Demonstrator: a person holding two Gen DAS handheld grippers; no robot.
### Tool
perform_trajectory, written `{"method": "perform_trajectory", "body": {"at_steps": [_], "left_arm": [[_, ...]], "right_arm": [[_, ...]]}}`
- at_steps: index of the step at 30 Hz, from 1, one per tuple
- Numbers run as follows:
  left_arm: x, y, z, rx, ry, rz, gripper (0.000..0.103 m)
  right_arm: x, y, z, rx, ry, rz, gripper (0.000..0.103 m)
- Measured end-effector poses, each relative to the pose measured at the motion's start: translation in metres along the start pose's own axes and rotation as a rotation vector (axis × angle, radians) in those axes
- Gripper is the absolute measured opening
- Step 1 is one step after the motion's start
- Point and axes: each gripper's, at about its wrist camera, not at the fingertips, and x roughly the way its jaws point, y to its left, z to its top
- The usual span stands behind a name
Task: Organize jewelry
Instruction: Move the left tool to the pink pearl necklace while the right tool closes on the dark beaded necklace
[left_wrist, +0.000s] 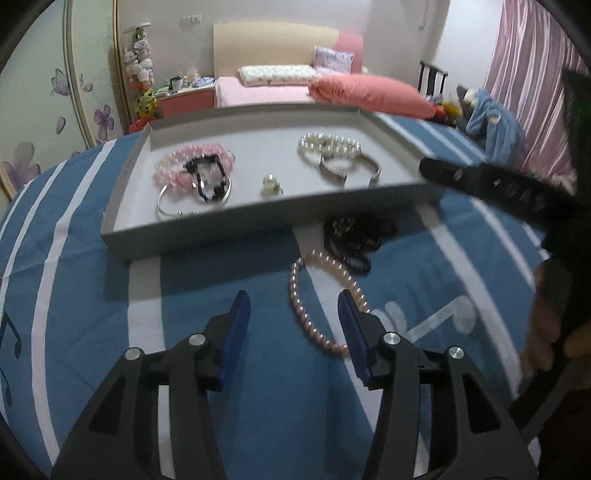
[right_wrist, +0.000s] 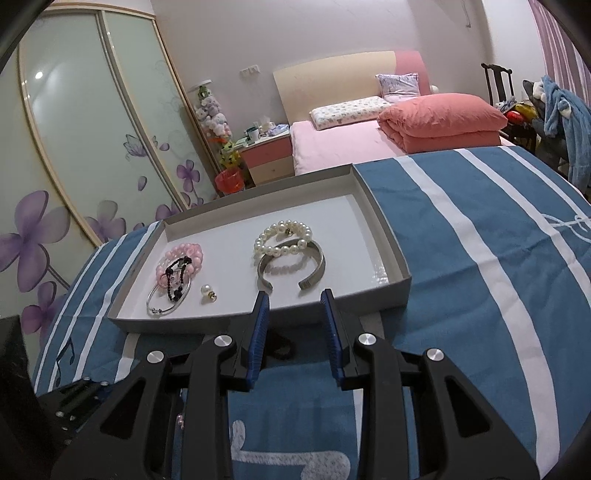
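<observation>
Left wrist view: loose pink pearl necklace (left_wrist: 317, 295) on striped cloth (left_wrist: 92, 295).

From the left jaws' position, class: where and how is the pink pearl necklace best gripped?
Probably the pink pearl necklace at its left strand, lying flat on the blue cloth. Come straight down with the left gripper, jaws straddling that single strand, clear of the black beads.

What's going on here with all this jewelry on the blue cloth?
Someone is sorting jewelry into a shallow grey cardboard tray using two tools. The tray already holds pink bead bracelets, a white pearl bracelet, a silver cuff bangle and more. A long pink pearl necklace and a black beaded strand lie outside it. The left hand-held gripper is open near the necklace; the right hand-held gripper is open, empty.
</observation>
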Motion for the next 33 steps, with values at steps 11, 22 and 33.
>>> {"method": "perform_trajectory", "body": {"at_steps": [11,22,33], "left_arm": [[0.003,0.043,-0.002,-0.063,-0.004,0.19,0.051],[-0.004,0.086,-0.009,-0.169,-0.005,0.216,0.073],[-0.004,0.085,-0.009,-0.167,-0.002,0.203,0.076]], "right_arm": [[0.001,0.002,-0.009,-0.02,0.032,0.011,0.03],[0.006,0.003,-0.026,-0.044,0.024,-0.006,0.063],[0.026,0.035,-0.029,-0.256,0.124,-0.069,0.07]]}}
